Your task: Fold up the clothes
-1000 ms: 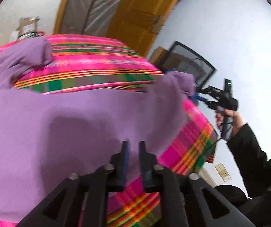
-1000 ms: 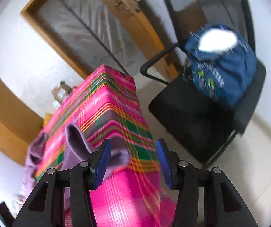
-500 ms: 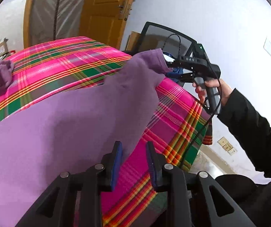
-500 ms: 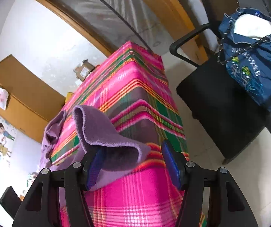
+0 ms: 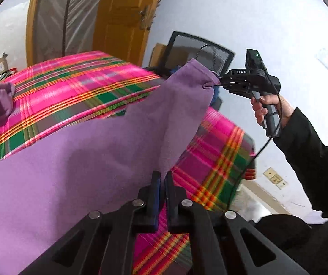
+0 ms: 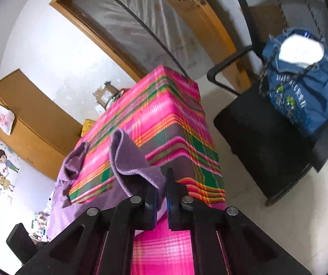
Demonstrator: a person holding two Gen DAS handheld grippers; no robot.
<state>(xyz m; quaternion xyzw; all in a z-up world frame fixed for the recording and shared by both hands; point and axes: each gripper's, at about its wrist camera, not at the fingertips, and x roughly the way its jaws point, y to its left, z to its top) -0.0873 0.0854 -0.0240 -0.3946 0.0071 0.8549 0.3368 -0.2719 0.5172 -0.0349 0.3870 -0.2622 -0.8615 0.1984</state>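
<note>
Both wrist views close, angled down, sharing plaid table [image 5: 77,87]

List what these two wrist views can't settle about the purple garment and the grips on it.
- Purple garment, left wrist view: its near part runs off the bottom-left edge; what kind of garment it is can't be told.
- Left claw: jaws have just closed on the garment's edge; how deep the cloth sits is hidden by the fingers.
- Right claw, right wrist view: also just closed, on a corner; the garment's lower part is hidden behind the claw body.
</note>
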